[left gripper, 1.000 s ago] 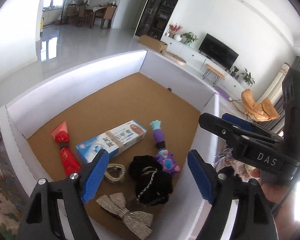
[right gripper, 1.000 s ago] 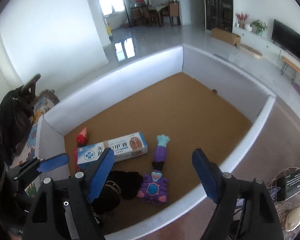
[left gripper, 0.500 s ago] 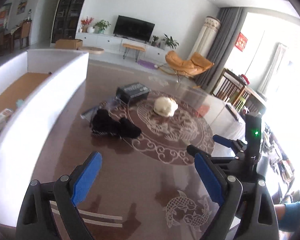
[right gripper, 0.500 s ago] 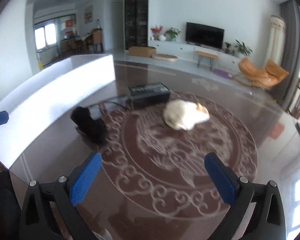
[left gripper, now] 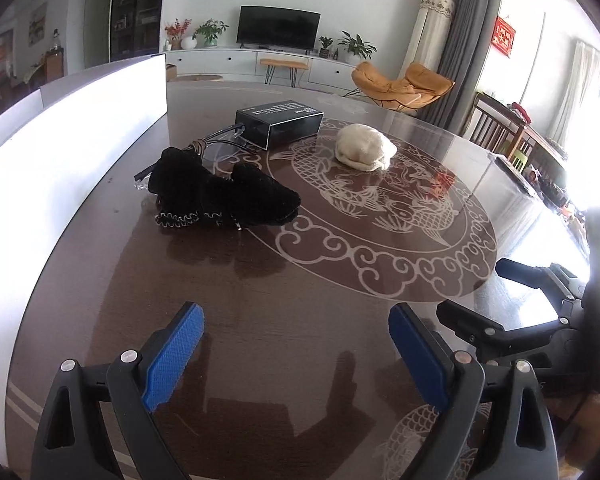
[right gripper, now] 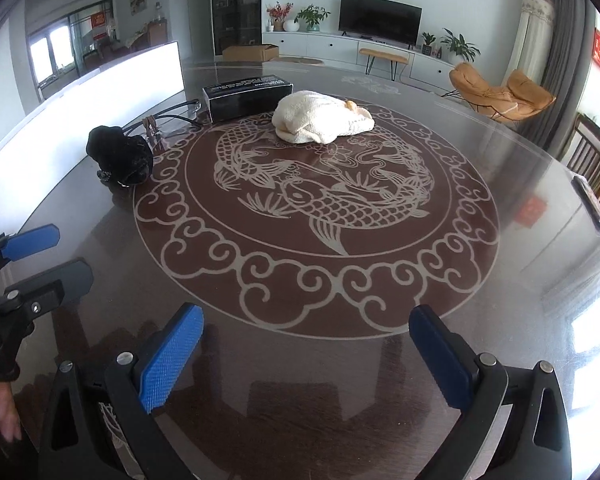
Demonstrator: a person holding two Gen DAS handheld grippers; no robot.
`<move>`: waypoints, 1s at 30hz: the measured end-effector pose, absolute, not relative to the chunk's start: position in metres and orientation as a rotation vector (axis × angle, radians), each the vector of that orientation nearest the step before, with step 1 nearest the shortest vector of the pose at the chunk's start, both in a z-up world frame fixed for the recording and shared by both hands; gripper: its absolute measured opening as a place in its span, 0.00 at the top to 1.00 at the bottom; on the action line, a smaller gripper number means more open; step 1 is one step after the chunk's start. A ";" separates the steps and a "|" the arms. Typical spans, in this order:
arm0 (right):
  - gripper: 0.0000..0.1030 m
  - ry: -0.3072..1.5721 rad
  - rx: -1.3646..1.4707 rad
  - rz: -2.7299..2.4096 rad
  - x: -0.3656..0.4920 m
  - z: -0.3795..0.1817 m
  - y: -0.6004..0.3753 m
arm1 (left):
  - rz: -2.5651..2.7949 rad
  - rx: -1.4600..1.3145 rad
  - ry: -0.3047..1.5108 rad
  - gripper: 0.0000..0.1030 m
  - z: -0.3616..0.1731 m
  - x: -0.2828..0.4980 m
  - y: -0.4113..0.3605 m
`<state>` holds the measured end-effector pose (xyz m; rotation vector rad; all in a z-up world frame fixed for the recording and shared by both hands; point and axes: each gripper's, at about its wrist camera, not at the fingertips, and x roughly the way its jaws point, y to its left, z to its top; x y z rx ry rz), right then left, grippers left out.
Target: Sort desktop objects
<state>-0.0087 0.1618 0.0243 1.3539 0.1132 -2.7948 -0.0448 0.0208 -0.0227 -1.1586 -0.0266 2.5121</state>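
A black fuzzy cloth item [left gripper: 216,190] [right gripper: 120,154] with a coiled trim lies on the round brown table [left gripper: 340,320], next to clear-framed glasses [left gripper: 220,142] [right gripper: 172,116]. Behind them are a black box [left gripper: 280,122] [right gripper: 246,94] and a cream knitted bundle [left gripper: 364,148] [right gripper: 320,118]. My left gripper [left gripper: 296,344] is open and empty, low over the near table. My right gripper [right gripper: 306,348] is open and empty; it also shows at the right of the left wrist view [left gripper: 532,292]. The left gripper shows at the left edge of the right wrist view [right gripper: 40,256].
The white wall of the sorting box [left gripper: 60,140] [right gripper: 80,112] stands along the table's left side. A dark flat item [right gripper: 596,208] lies at the table's far right edge. Chairs and a living room lie beyond.
Both grippers have swung away from the inside of the white box to face the table top. In the last half second they came closer and lower toward the table. Both stayed open.
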 end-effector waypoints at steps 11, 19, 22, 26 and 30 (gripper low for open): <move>0.00 0.048 1.420 -2.755 -0.011 0.018 0.168 | 2.458 -1.184 -0.106 0.08 -0.029 -0.048 0.015; 0.00 0.050 1.420 -2.757 -0.011 0.018 0.167 | 2.461 -1.184 -0.096 0.08 -0.029 -0.048 0.017; 0.00 0.050 1.420 -2.757 -0.010 0.018 0.167 | 2.455 -1.178 -0.120 0.08 -0.028 -0.047 0.016; 0.00 0.050 1.420 -2.756 -0.010 0.018 0.167 | 2.452 -1.174 -0.133 0.08 -0.029 -0.047 0.015; 0.00 0.050 1.420 -2.756 -0.010 0.018 0.167 | 2.452 -1.174 -0.132 0.08 -0.029 -0.047 0.015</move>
